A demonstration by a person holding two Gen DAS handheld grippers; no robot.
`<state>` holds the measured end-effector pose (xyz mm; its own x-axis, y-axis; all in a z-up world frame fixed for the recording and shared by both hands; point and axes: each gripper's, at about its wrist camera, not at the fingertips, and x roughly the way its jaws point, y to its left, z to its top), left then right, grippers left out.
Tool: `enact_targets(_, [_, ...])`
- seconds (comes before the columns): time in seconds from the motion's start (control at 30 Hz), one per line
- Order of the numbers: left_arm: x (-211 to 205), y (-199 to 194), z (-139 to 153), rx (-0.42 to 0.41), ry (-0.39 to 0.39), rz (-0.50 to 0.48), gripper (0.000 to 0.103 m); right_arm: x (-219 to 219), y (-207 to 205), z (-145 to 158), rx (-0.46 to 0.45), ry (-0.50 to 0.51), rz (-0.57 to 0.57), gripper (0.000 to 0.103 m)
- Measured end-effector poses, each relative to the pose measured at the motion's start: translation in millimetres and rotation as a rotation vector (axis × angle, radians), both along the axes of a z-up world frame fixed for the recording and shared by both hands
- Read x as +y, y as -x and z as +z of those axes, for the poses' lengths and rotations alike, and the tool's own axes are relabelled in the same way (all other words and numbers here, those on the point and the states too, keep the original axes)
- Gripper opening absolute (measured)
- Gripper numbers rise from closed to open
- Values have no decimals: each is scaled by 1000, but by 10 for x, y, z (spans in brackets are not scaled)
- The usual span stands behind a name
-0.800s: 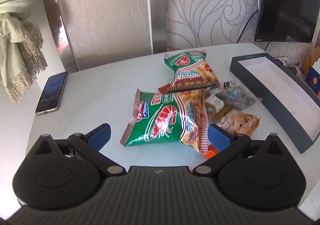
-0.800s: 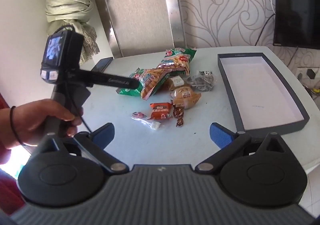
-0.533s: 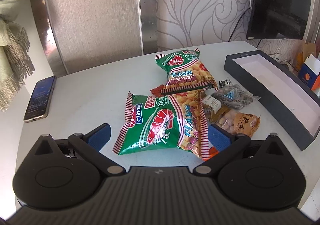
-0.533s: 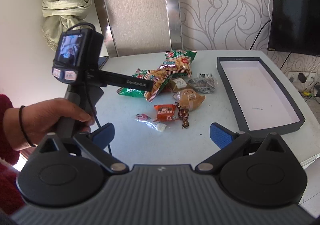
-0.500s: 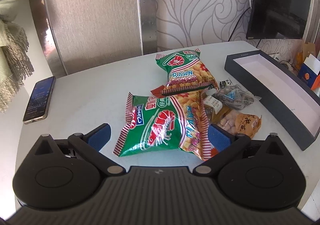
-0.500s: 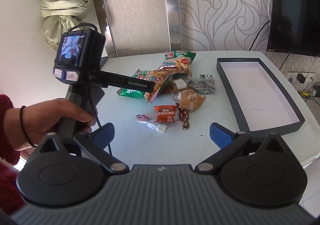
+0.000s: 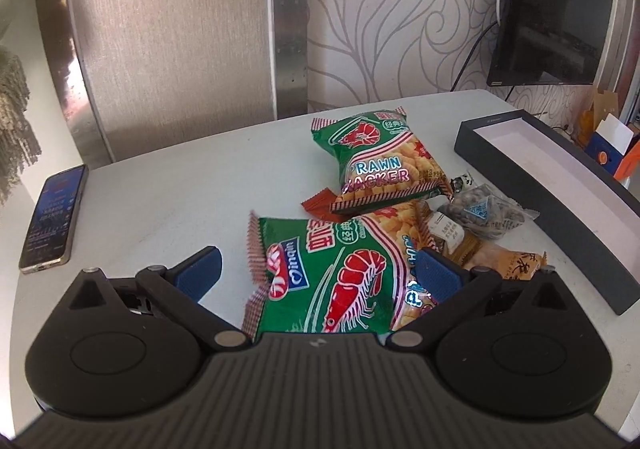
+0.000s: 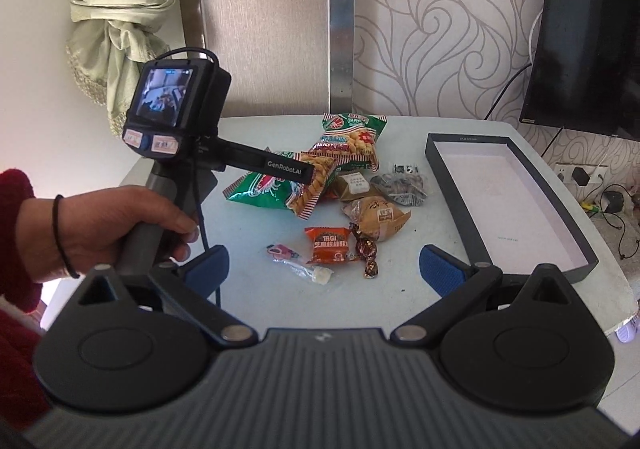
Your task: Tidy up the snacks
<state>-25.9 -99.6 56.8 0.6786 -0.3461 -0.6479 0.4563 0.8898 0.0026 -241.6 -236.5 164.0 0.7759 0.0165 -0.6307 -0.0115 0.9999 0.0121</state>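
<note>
Snacks lie heaped mid-desk (image 8: 248,289), left of the empty box (image 8: 576,265). The nearest prawn bag (image 7: 340,273) sits under the left gripper (image 7: 316,273), jaws wide apart, nothing touched; the right gripper (image 8: 320,269) is also spread, empty. The bag looks light, puffy and slippery; pinching its crimped edge seems safest, gently, since crackers crush.

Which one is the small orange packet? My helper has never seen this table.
Left of the dark box tray, find the snack pile on the white table. The orange packet lies flat at its near edge, beside a brown twist-wrapped candy; nothing else is orange.
</note>
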Motion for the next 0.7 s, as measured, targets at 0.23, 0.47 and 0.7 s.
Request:
enact_targets(0.23, [18,-8,64,12,99,-37,103,-164,-443,-201,-7,45,28,94])
enact_targets(0.47, [-273,-174,-17,69,-32,-58,103,-474,-951,-448,49,35,-4,80])
enact_targets(0.7, [-265,-181,-198,64,-76,-70,103,-645,-1405,-679,141,-19,14,78])
